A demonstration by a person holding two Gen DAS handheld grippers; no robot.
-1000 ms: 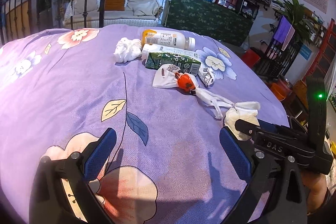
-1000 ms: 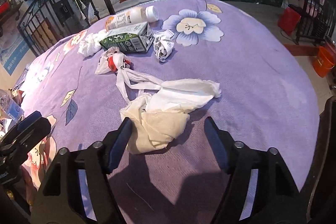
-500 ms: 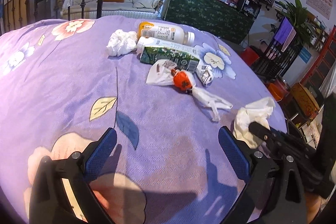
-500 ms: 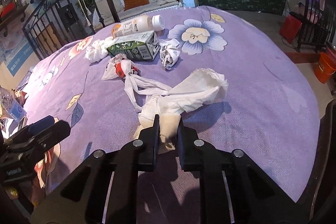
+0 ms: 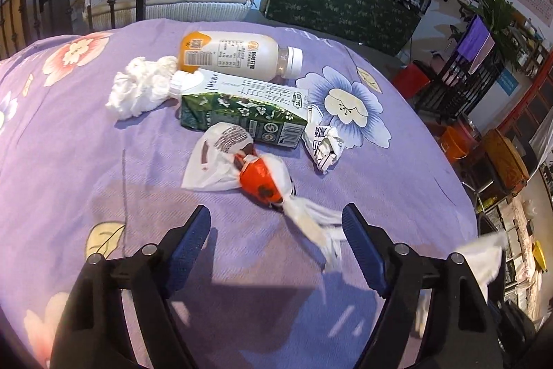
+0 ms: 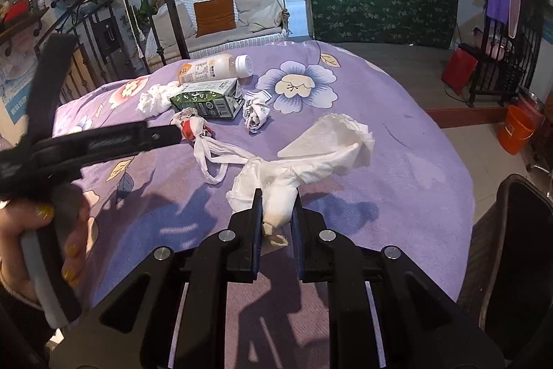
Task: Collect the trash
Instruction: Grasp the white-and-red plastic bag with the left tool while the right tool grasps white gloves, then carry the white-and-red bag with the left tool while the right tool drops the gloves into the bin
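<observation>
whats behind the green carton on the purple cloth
Behind the green carton lies a white bottle with an orange end, on its side, cap toward the right. The carton covers the bottle's lower edge, so whether the two touch cannot be seen.

Tissue [image 6: 311,158] — between right gripper [image 6: 276,213] fingers [image 6: 257,213]
</observation>
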